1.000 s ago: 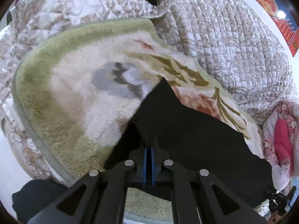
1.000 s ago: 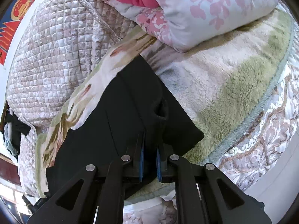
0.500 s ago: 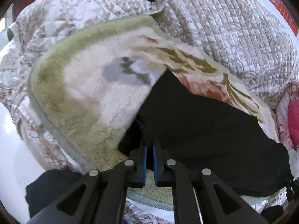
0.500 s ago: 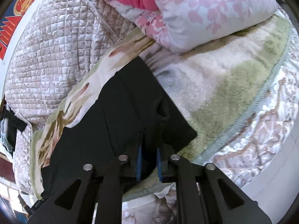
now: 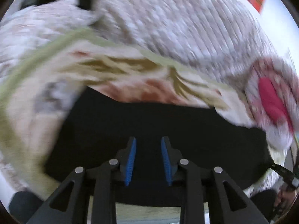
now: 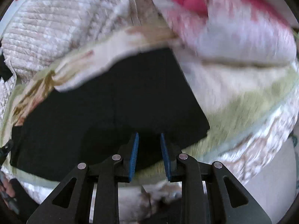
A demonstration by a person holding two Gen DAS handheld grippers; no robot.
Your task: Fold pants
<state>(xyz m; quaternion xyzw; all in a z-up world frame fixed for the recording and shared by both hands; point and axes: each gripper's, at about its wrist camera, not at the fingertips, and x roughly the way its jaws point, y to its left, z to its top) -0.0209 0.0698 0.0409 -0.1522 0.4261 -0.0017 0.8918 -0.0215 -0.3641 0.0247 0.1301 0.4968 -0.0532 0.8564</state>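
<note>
With both sets of blue pads parted and nothing between them, the left tool (image 5: 147,160) and the right tool (image 6: 149,155) hang just above the near edge of the black pants (image 5: 149,123), neither one holding cloth. The gap on each is moderate rather than wide. Both views are smeared by motion, so fine detail of seams and hems cannot be read.

Outward from the left tool, the pants run as a dark band off to the right, toward the pink-and-white pillow (image 5: 269,100). Outward from the right tool, the same band stretches away to the left, ending on the right in a squared corner (image 6: 203,127) just beside that tool. The long axis therefore appears to lie crosswise between the two tools, one near each end, with the garment flat on the green-bordered plush blanket (image 6: 243,93) that covers the bed; a quilted beige cover (image 5: 186,28) rises behind it.

Judged from this layout, a further fold would probably bring one end over the other along that axis, and the right tool sits closer to a clean corner for taking hold.
</note>
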